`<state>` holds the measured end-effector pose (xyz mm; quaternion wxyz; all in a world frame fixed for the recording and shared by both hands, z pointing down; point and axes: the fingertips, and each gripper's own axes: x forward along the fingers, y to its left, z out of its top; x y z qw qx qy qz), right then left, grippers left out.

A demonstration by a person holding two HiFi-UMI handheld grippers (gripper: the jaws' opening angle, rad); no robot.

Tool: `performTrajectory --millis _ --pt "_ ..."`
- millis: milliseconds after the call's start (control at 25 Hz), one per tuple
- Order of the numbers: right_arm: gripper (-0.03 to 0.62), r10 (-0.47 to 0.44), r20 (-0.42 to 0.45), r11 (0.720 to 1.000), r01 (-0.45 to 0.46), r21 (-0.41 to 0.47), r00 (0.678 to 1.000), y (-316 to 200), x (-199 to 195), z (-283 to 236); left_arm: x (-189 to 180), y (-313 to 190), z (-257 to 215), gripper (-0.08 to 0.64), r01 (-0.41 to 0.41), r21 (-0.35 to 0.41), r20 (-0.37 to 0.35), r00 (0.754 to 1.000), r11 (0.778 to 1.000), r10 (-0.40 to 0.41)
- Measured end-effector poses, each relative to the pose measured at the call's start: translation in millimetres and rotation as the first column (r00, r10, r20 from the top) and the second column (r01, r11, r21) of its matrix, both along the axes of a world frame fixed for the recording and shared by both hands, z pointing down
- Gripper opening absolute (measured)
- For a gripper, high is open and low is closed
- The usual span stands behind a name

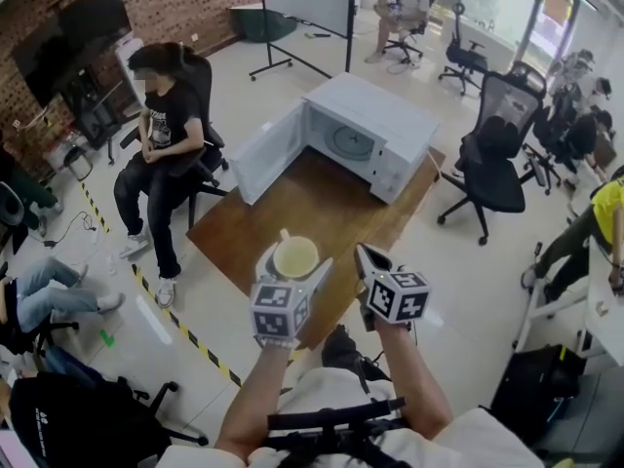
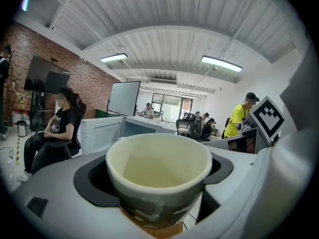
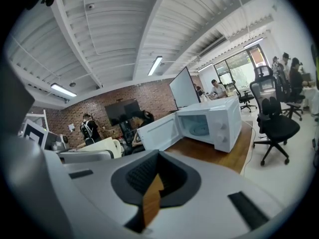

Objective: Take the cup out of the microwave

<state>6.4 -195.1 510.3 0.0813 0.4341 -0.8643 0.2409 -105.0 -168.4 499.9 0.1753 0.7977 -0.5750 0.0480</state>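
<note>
One cup (image 2: 158, 156) out, well clear of microwave (image 1: 385, 125), held in left gripper (image 1: 294, 261) fingers; right gripper (image 1: 369, 259) fingers narrow, empty. Set-down maybe left.

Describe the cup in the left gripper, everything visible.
The cup is round and looks ceramic: cream inside, dark outside with pale blotches. It is empty and upright. A small handle shows on its far side in the head view. The left hand-held gripper is shut on it, a black pad on either side. It is held over the near part of the wooden table, clear of the open microwave.
</note>
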Motion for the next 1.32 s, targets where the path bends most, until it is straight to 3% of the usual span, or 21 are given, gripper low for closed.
performTrajectory --millis 1320 --pt "0.014 -0.018 0.006 1.000 0.018 0.004 1.000 8 2 -6 10 4 -8 0.471 -0.018 0.009 0.020 1.000 1.000 0.018"
